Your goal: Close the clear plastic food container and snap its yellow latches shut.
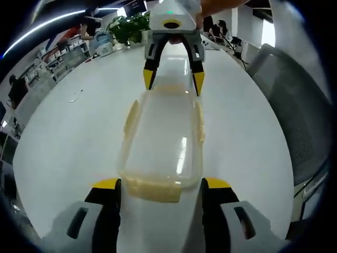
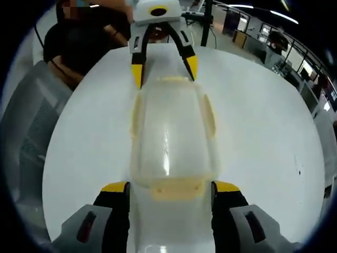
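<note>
- Lying on the white table (image 1: 68,137), the clear container (image 1: 160,142) sits lengthwise between the two grippers, lid on
- Left gripper (image 1: 160,185): jaws spread wide, yellow tips on either side of the container's near end, just beside it; whether they touch the plastic, cannot tell
- Near end latch (image 1: 152,190) sits between those tips, pale yellow, lying against the wall
- Right gripper (image 1: 174,81) faces in from the far end, jaws wide, tips flanking the far latch (image 1: 171,88)
- Side latches (image 1: 130,118) run along both long edges, to each side of the left gripper's line
- From the right gripper view: own gripper (image 2: 169,187) wide around the near end, left gripper (image 2: 163,67) opposite at the far end, container (image 2: 171,132) between
- Grey chair (image 1: 295,110) right of the left gripper, beyond the table edge
- Person in dark clothes (image 2: 84,39) behind the left gripper
</note>
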### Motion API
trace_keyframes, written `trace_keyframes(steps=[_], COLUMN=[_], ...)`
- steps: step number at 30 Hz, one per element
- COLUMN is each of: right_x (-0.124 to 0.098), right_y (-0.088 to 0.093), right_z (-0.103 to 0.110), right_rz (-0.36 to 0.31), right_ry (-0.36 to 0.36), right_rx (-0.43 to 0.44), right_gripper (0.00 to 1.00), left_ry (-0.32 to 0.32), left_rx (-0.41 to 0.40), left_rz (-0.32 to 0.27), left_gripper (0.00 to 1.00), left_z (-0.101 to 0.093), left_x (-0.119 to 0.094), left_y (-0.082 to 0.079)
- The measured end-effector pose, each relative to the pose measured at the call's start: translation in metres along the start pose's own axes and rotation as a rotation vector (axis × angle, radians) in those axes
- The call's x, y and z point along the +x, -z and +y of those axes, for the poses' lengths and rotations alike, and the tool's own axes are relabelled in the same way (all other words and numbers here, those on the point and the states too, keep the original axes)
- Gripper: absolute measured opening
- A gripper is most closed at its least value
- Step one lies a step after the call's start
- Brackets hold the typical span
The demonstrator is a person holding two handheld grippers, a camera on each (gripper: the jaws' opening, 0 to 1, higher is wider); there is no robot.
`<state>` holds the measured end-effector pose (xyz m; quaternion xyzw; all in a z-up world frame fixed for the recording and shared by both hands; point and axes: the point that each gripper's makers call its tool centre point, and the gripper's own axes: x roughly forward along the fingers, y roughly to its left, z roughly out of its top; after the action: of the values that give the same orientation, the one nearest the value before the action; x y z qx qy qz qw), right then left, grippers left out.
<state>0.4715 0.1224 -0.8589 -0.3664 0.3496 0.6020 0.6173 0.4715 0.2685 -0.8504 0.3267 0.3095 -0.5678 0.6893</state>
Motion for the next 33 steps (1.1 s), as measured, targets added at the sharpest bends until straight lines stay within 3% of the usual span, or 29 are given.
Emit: trace_keyframes(steps=[12, 21, 33], right_x=[0.0003, -0.0014, -0.0017], right_y=[0.0018, 0.0031, 0.0035], right_z=[0.0027, 0.0007, 0.0007], right_rz=[-0.001, 0.003, 0.000], right_ry=[-0.018, -0.018, -0.016], right_rx=[0.018, 0.023, 0.021], right_gripper=[0.57, 0.45, 0.42], left_ry=[0.022, 0.045, 0.057], left_rx=[0.002, 0.006, 0.009], left_rz=[-0.002, 0.007, 0.003], left_gripper=[0.59, 0.57, 0.56], left_z=[-0.0011, -0.0035, -0.0041], left_x=[0.0008, 0.0012, 0.0021], left_y=[0.0001, 0.0021, 0.0022])
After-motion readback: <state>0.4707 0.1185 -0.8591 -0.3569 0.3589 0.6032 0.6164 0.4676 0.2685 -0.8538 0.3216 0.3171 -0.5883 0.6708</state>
